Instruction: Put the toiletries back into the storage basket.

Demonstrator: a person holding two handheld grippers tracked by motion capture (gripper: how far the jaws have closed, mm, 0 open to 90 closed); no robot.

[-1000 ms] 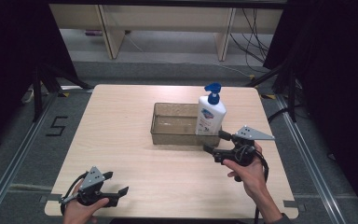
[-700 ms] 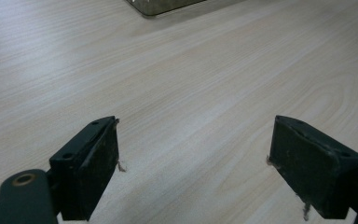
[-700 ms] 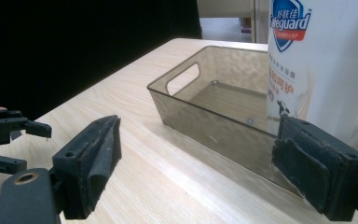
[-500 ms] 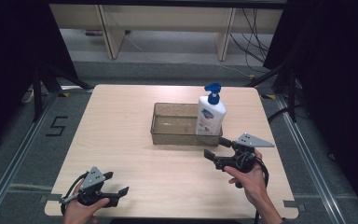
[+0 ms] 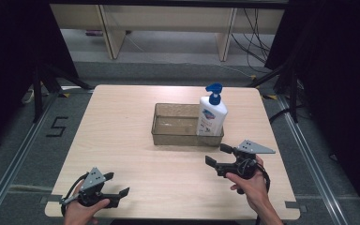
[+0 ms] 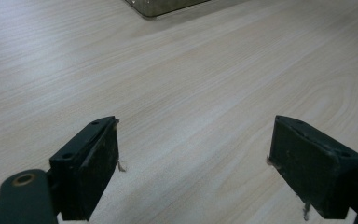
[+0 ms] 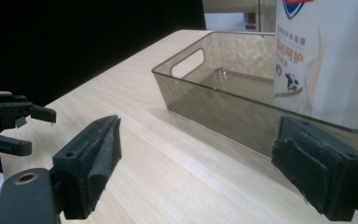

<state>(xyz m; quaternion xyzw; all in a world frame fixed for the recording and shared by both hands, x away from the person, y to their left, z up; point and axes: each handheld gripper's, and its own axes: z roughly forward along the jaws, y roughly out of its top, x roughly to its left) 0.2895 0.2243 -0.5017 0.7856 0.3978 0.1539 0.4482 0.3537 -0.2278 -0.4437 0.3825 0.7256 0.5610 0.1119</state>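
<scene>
Table point(image 5: 136, 140) bears tray point(image 5: 187, 138) holding bottle point(image 5: 211, 117); left tongs point(image 5: 118, 193), right tongs point(image 5: 218, 155) gape empty.

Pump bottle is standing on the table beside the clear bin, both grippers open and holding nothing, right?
Not quite: the high view shows the pump bottle standing inside the clear bin, at its right end. The left gripper and right gripper are open and hold nothing.

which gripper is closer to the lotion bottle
Right. The right gripper sits just in front of the lotion bottle standing in the tray; the left gripper is far off at the near-left edge.
</scene>
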